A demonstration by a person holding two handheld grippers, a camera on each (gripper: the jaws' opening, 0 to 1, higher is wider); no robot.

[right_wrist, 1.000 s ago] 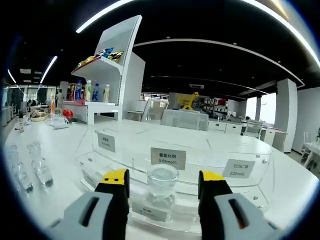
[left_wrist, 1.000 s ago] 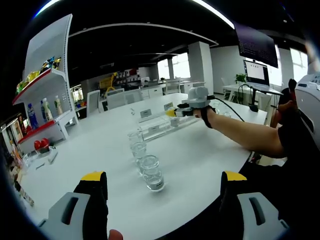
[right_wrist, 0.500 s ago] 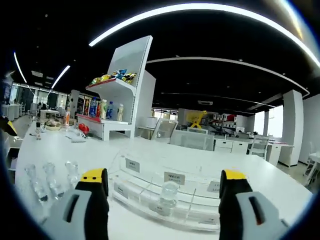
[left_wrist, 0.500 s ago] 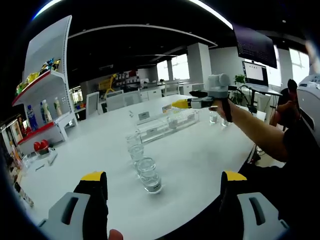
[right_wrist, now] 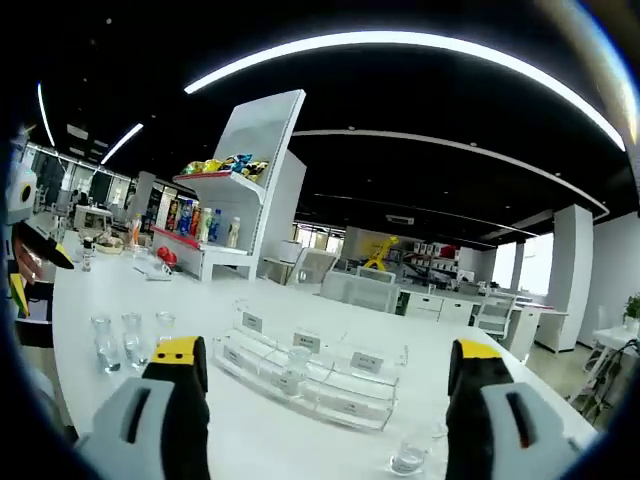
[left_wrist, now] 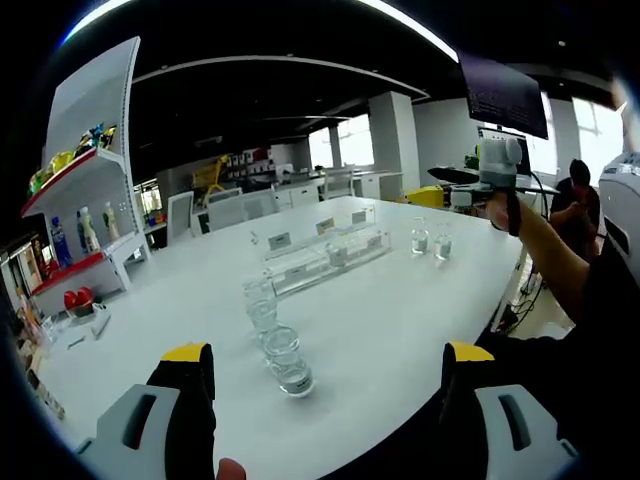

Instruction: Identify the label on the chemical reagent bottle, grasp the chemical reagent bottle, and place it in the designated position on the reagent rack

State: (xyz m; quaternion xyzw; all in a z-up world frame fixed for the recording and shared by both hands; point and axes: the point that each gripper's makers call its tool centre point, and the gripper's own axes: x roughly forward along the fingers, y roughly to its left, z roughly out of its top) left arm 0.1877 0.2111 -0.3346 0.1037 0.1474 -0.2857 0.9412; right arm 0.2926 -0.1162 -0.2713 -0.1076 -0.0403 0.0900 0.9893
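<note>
In the left gripper view, the left gripper [left_wrist: 325, 400] waits spread and empty over the table's [left_wrist: 400, 310] near edge, facing the row of reagent bottles [left_wrist: 270, 330]. In the right gripper view, the right gripper [right_wrist: 325, 400] is released, clear of the reagent rack [right_wrist: 310, 380] mid-table; read a label first, then grip that bottle squarely and upright.

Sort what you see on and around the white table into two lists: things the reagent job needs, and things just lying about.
Job:
reagent rack
bottle in the rack
three bottles in a row
two bottles by the rack
right tool

Lying about:
snack shelf
wall screen
</note>
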